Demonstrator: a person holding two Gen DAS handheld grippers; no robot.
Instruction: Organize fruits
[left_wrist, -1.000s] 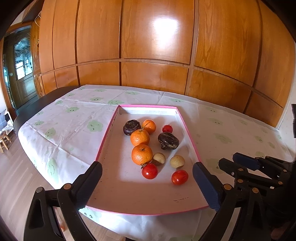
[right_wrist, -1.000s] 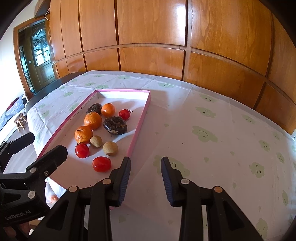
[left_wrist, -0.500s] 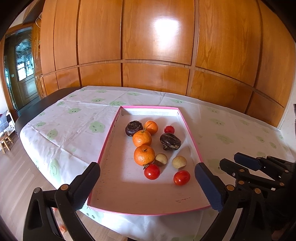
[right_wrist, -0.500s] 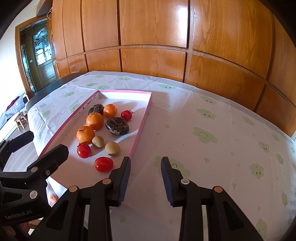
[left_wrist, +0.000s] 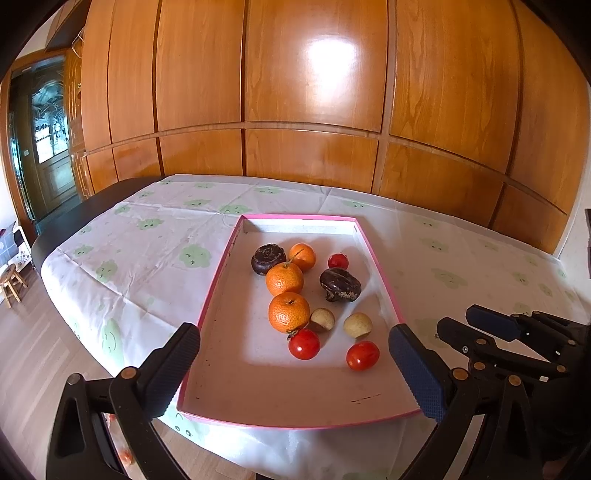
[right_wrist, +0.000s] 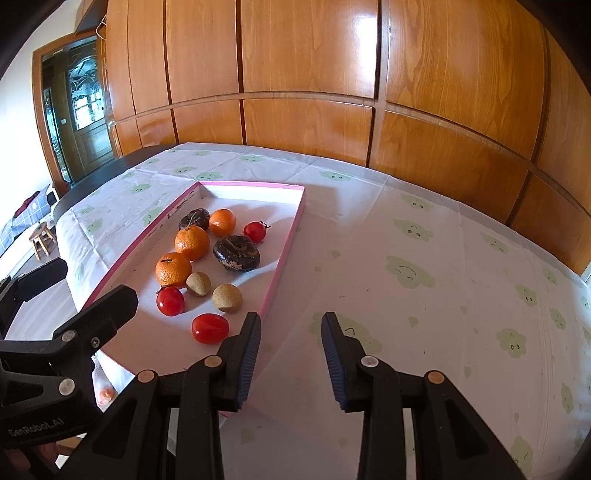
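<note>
A white tray with a pink rim (left_wrist: 218, 291) (right_wrist: 284, 254) lies on the table and holds loose fruit. There are three oranges (left_wrist: 289, 312) in a row, three red tomatoes (left_wrist: 303, 343), two dark fruits (left_wrist: 340, 284) and two tan longans (left_wrist: 357, 325). My left gripper (left_wrist: 292, 332) hovers wide open above the tray's near end with nothing between its fingers. My right gripper (right_wrist: 290, 319) hangs over the cloth just right of the tray's near right corner. Its jaws stand a narrow gap apart and hold nothing. The nearest tomato (right_wrist: 209, 328) lies just left of its left finger (right_wrist: 247, 350).
A white cloth with green cloud prints (right_wrist: 406, 269) covers the table, bare to the right of the tray. A wood-panelled wall (left_wrist: 314, 110) runs behind. The table's near edge is close below the grippers. A small stool (right_wrist: 41, 238) stands on the floor at the left.
</note>
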